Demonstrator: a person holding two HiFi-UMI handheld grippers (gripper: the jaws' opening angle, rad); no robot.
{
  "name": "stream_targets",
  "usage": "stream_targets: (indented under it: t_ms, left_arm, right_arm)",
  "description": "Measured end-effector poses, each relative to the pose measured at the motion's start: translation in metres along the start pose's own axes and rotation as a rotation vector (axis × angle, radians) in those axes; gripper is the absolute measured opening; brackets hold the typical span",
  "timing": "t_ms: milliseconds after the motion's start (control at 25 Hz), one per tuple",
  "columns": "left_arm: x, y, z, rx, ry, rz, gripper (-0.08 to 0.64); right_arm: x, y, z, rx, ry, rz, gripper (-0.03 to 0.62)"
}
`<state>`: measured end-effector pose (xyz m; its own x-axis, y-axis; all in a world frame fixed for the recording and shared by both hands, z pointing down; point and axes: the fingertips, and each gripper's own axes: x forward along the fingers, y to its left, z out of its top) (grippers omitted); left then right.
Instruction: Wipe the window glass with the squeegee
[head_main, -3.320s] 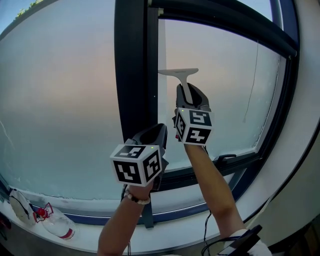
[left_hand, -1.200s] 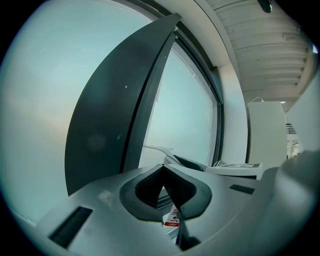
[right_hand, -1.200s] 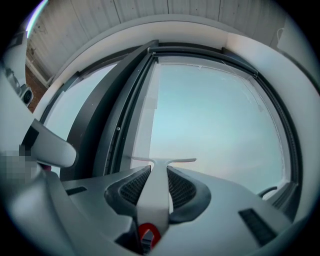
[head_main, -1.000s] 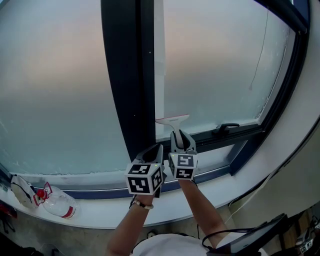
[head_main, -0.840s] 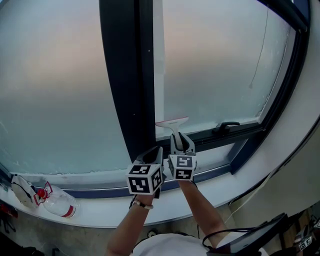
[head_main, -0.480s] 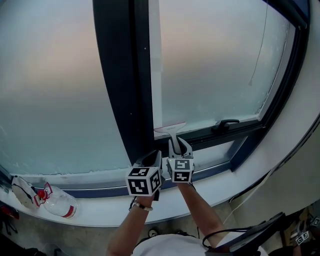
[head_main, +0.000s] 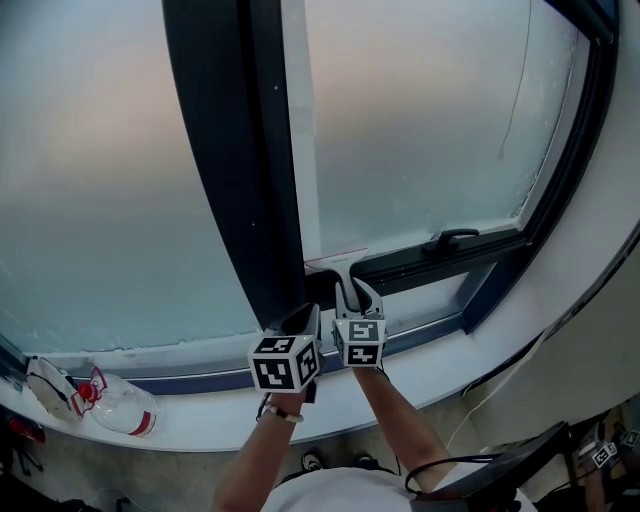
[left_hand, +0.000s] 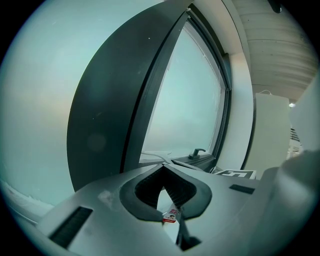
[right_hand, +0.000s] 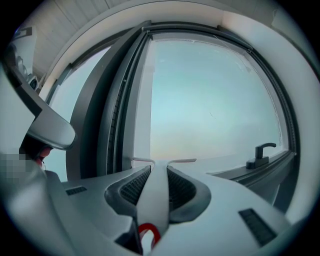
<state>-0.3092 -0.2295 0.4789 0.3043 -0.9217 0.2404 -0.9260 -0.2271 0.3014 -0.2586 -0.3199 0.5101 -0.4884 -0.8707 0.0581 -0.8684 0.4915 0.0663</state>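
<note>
Clamped in the right gripper (right_hand: 153, 171): squeegee (right_hand: 151, 197), handle upright along the jaws, blade crosswise on top, pointing at the glass (head_main: 420, 130). Low on the pane, near the bottom frame (head_main: 410, 270). Left gripper (left_hand: 163, 168) pinched together, empty, just beside.

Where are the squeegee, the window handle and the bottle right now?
squeegee (right_hand: 152, 194), right gripper view, on its white handle.
window handle (head_main: 452, 238), head view, on the dark lever.
bottle (head_main: 118, 408), head view, on its clear body.
</note>
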Motion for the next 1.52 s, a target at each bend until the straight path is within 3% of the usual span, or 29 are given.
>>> stream_targets:
  t_ms: [640,880,1200,1360,1520]
  left_arm:
    - [0.006,0.000,-0.005,-0.001,0.025,-0.034,0.000]
    - [0.006,-0.012,0.002,0.003,0.025,-0.091,0.000]
    - [0.019,-0.054,0.069,0.113,-0.047,-0.138,0.000]
    - [0.030,-0.077,0.115,0.121,-0.134,-0.148,0.000]
    - [0.030,-0.108,0.163,0.178,-0.195,-0.153,0.000]
  right_arm:
    - [0.002,-0.001,-0.014,0.009,0.038,0.004,0.091]
    - [-0.004,-0.007,0.001,0.026,0.020,-0.023,0.091]
    - [-0.030,-0.047,0.102,0.024,-0.130,-0.073,0.092]
    - [-0.034,-0.081,0.171,-0.009,-0.241,-0.058,0.092]
    - [-0.043,-0.102,0.244,-0.003,-0.356,-0.022,0.092]
